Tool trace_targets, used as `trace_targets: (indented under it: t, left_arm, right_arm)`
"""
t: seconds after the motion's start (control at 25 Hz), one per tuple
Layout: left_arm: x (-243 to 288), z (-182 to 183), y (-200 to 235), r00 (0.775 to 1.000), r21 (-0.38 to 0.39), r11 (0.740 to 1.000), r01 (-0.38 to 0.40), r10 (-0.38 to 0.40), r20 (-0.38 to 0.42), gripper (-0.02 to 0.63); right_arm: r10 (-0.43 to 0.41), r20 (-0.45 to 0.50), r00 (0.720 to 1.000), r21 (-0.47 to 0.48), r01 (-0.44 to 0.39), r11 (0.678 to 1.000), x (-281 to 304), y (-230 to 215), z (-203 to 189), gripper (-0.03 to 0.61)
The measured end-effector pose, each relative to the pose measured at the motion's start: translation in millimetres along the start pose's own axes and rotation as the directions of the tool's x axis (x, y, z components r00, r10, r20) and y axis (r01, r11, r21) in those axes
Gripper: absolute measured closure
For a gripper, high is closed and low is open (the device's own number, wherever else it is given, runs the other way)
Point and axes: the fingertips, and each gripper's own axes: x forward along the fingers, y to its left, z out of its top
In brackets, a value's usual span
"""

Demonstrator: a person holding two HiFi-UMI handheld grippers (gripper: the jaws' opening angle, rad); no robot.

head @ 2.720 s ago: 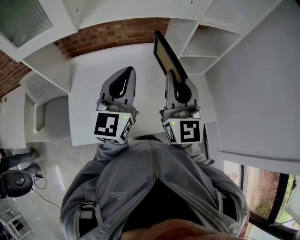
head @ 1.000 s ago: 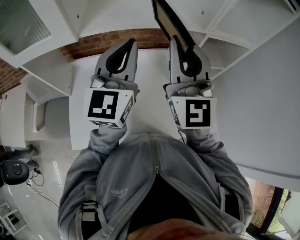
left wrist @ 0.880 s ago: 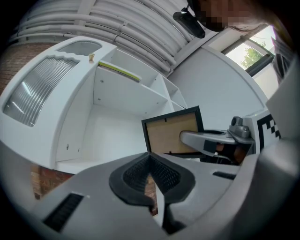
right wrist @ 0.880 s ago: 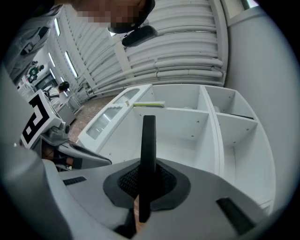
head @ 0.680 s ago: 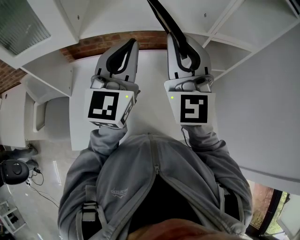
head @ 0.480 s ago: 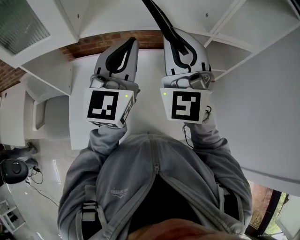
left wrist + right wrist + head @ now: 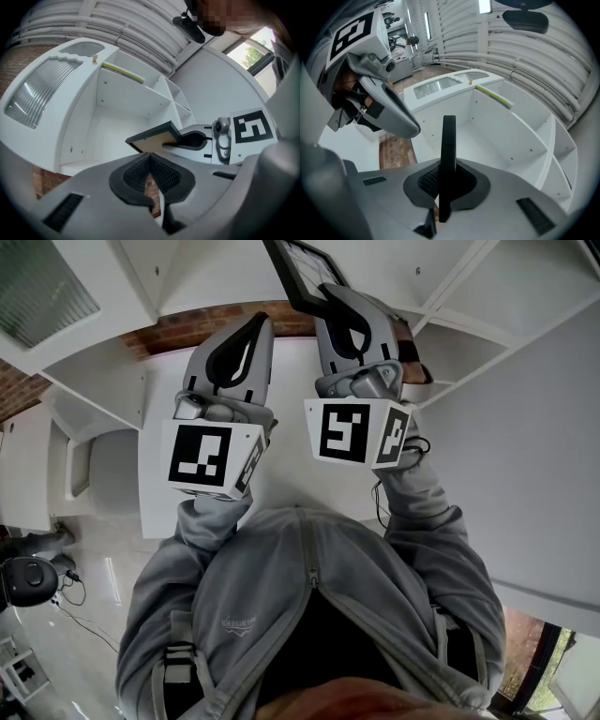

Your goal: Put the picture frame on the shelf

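Note:
The picture frame (image 7: 302,273) is black-edged with a brown back, and my right gripper (image 7: 339,310) is shut on its lower edge, holding it up toward the white shelf unit (image 7: 487,296). From the right gripper view the frame (image 7: 448,154) shows edge-on, standing upright between the jaws in front of an open shelf compartment (image 7: 487,136). In the left gripper view the frame (image 7: 154,140) juts out to the left from the right gripper (image 7: 197,140). My left gripper (image 7: 246,338) is shut with nothing in it, just left of the right one.
White shelving (image 7: 112,381) surrounds both grippers, with a brick wall strip (image 7: 206,324) behind. A shelf compartment (image 7: 126,112) opens ahead in the left gripper view. A yellow-green strip (image 7: 492,96) lies on an upper shelf board. The person's grey hooded top (image 7: 309,615) fills the lower head view.
The right gripper has risen and twisted left with the frame, so the frame's face now turns toward the head camera. The left gripper has lifted slightly.

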Motion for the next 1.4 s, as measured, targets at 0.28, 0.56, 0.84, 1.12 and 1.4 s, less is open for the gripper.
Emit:
trace_targets:
  t: [0.28, 0.56, 0.84, 1.12, 1.4]
  left_arm:
    - [-3, 2, 3, 1.000, -0.005, 1.000, -0.010, 0.010, 0.007, 0.606]
    - [-4, -1, 1, 0.999, 0.005, 0.999, 0.046, -0.046, 0.003, 0.501]
    - [2, -3, -1, 0.997, -0.020, 0.997, 0.072, -0.072, 0.001, 0.494]
    - [3, -3, 1, 0.998, -0.039, 0.997, 0.068, -0.067, 0.013, 0.526]
    - [3, -2, 1, 0.998, -0.042, 0.998, 0.056, -0.056, 0.014, 0.528]
  right_arm:
    - [0.048, -0.039, 0.998, -0.082, -0.051, 0.995, 12, 15, -7, 0.545]
    - [0.061, -0.067, 0.996, -0.171, -0.072, 0.983, 24, 28, -9, 0.545]
    - [0.067, -0.071, 0.995, -0.221, -0.081, 0.972, 26, 33, -9, 0.543]
    - [0.091, -0.066, 0.994, -0.252, -0.105, 0.962, 29, 36, -7, 0.542]
    - [0.169, -0.057, 0.984, -0.089, -0.173, 0.981, 18, 32, -16, 0.389]
